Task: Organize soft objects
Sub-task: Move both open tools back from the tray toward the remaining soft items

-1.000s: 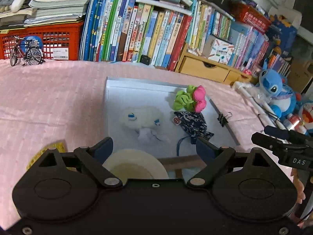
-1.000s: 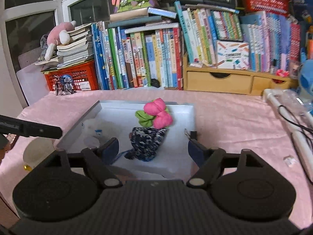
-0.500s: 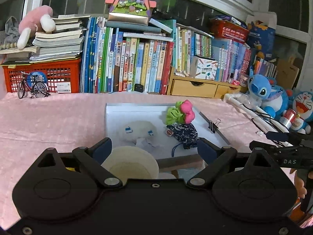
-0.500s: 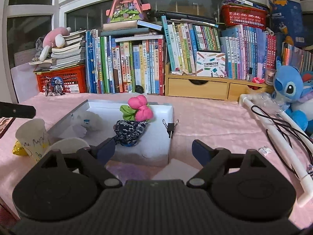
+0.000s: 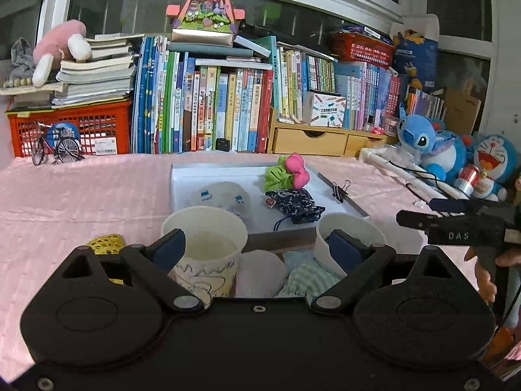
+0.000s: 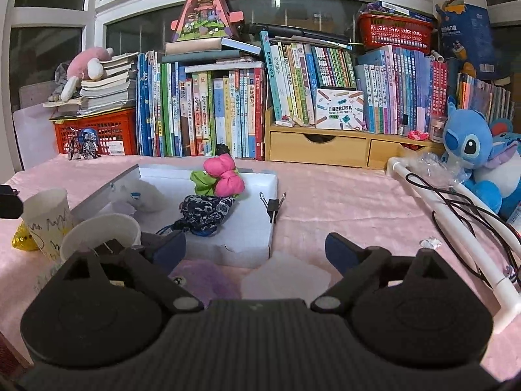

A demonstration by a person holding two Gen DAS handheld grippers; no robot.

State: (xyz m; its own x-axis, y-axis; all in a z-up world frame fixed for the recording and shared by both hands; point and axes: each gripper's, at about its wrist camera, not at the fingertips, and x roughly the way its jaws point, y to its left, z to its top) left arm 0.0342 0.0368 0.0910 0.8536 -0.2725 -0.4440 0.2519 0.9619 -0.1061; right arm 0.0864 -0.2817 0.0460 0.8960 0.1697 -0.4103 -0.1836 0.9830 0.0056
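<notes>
I read both sets of jaws as spread wide, gripping nothing: left gripper (image 5: 257, 247), right gripper (image 6: 255, 249). Just ahead of the left lie two paper cups (image 5: 203, 234), a pink cloth (image 5: 260, 272) between. Beyond, the white tray (image 5: 338, 195) holds a navy pouch (image 5: 293, 200), pink-green plush (image 5: 286, 171), white plush (image 5: 221, 195).

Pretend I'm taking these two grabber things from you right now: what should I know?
Left gripper: jaws open, holding nothing, above two paper cups.
Right gripper: jaws open, holding nothing, near the white tray.
Already in the tray: white plush, pink-and-green soft toy, dark patterned pouch.
Not yet in: pink cloth, green checked cloth, purple plush, white cloth, all on the table in front of the tray.
</notes>
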